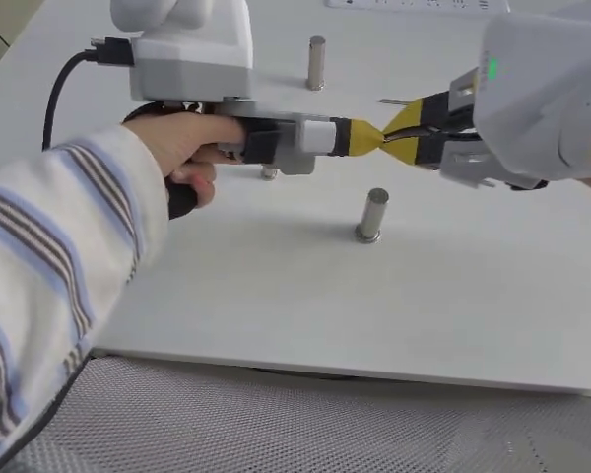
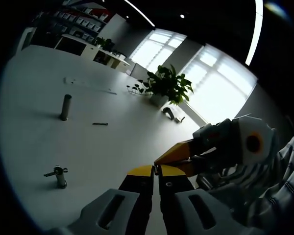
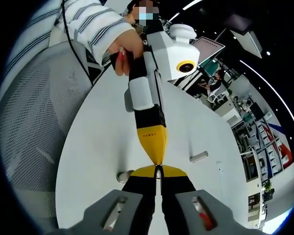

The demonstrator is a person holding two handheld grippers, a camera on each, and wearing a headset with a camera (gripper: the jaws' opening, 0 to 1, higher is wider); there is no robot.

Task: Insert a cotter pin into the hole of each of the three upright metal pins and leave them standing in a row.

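Two hand-held grippers are meeting tip to tip above the desk (image 1: 276, 296).
The left hand-held gripper (image 1: 364, 138) and right hand-held gripper (image 1: 398, 135) are both pinching fully closed; a dark sliver at their touching tips is too small to identify. A loose cotter pin (image 1: 394, 101) is lying flat just beyond them, its long axis running left-right. Standing upright are the far metal pin (image 1: 316, 62), the near metal pin (image 1: 373, 215) and the left metal pin (image 2: 59, 175), which is carrying a cotter pin crosswise.

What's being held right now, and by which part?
A thin cotter pin, pinched where the tips of the left gripper and right gripper meet; which part each grips is too small to tell.
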